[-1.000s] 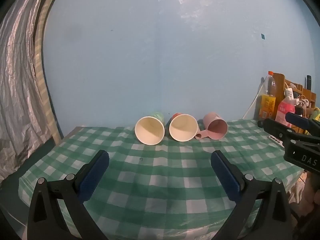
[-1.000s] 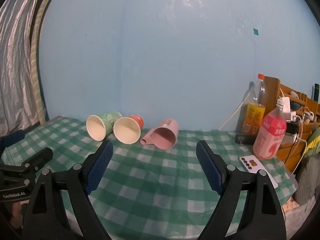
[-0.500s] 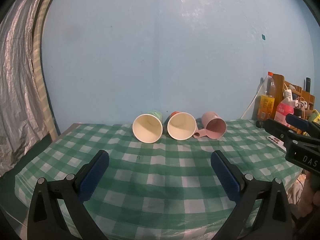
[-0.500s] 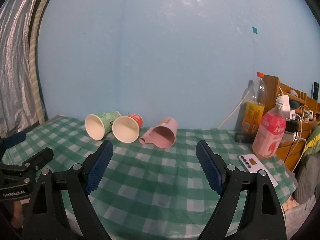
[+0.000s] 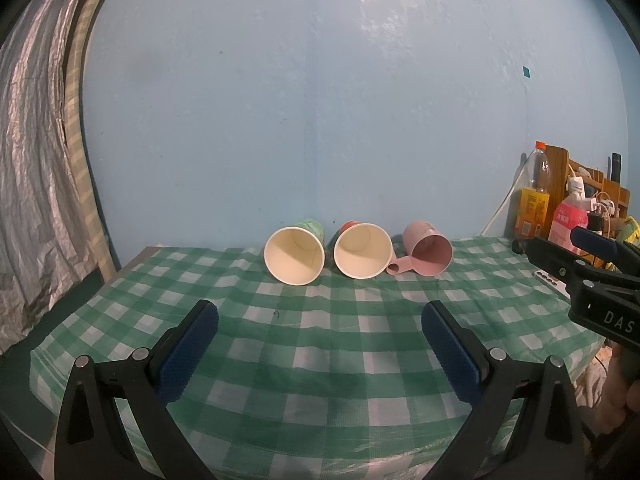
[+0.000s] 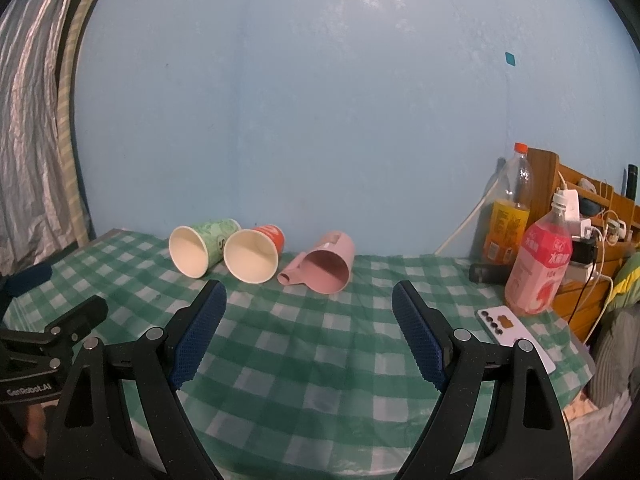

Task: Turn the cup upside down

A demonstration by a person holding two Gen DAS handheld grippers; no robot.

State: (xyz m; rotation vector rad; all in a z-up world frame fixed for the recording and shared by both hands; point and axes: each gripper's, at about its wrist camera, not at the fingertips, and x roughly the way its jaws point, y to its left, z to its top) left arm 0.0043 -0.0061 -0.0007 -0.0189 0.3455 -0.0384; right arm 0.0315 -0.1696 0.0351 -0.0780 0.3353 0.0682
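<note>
table [image 6: 320,360], green-white checked cloth | 3 cups on their sides, far edge: green paper cup [image 6: 200,250], red paper cup [image 6: 254,254], pink mug [image 6: 326,266] | right end: pink bottle [image 6: 538,266], phone [image 6: 512,334]

Two paper cups [image 6: 202,250] [image 6: 256,252], one pink mug [image 6: 326,266], two bottles [image 6: 510,216] [image 6: 540,264], one phone [image 6: 514,334].

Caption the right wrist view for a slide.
Open right gripper faces green paper cup, red paper cup and pink plastic mug, all on their sides on checkered tablecloth.
</note>
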